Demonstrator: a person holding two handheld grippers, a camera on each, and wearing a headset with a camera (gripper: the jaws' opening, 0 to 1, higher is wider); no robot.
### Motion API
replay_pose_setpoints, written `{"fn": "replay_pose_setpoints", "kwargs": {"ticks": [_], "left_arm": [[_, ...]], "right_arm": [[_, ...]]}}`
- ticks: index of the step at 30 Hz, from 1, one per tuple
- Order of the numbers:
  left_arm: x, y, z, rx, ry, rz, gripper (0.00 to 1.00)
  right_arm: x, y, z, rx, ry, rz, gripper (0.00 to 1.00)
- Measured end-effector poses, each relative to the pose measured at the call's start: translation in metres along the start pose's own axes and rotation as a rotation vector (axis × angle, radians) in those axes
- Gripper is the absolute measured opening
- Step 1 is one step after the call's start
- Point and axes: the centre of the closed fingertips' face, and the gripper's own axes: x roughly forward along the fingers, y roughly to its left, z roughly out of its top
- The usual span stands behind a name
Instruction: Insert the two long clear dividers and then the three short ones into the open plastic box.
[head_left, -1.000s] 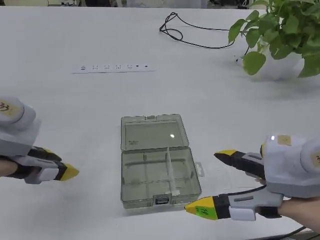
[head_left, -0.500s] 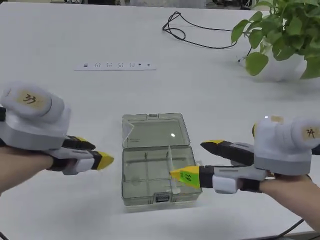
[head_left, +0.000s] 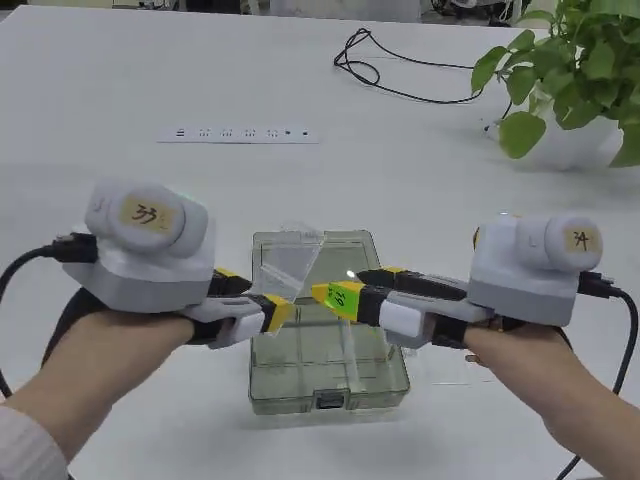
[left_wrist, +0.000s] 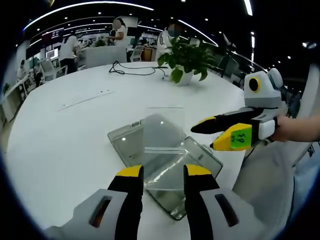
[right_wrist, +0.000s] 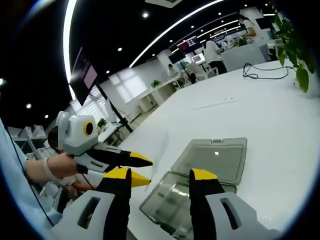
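Clear plastic sits clamped in the left gripper (left_wrist: 164, 171): its yellow-tipped jaws press on the lower part of a divider (left_wrist: 163, 135), which stands tilted at the centre of the left gripper view, above the open box (head_left: 290, 398) in the lower middle of the head view. One long divider (head_left: 346, 352) looks seated there, so I judge a further piece is in hand, long or short I cannot tell; next it needs lining up with its slots and lowering. The right gripper (head_left: 345, 284), jaws apart and empty, points at it from the right, perhaps to steady it. Both hands reach in low and roughly level, converging over the box.
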Motion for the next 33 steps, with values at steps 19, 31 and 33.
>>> {"fn": "replay_pose_setpoints", "kwargs": {"ticks": [19,31,33], "left_arm": [[0.011,-0.013,0.005,-0.118,-0.091,0.025,0.30],[0.009,-0.014,-0.001,-0.145,-0.095,0.029,0.30],[0.009,-0.014,-0.003,-0.154,-0.097,0.025,0.30]], "right_arm": [[0.012,-0.012,0.003,0.055,-0.009,-0.073,0.10],[0.017,-0.002,-0.005,0.041,0.039,-0.054,0.02],[0.016,-0.002,-0.007,0.041,0.049,-0.057,0.02]]}}
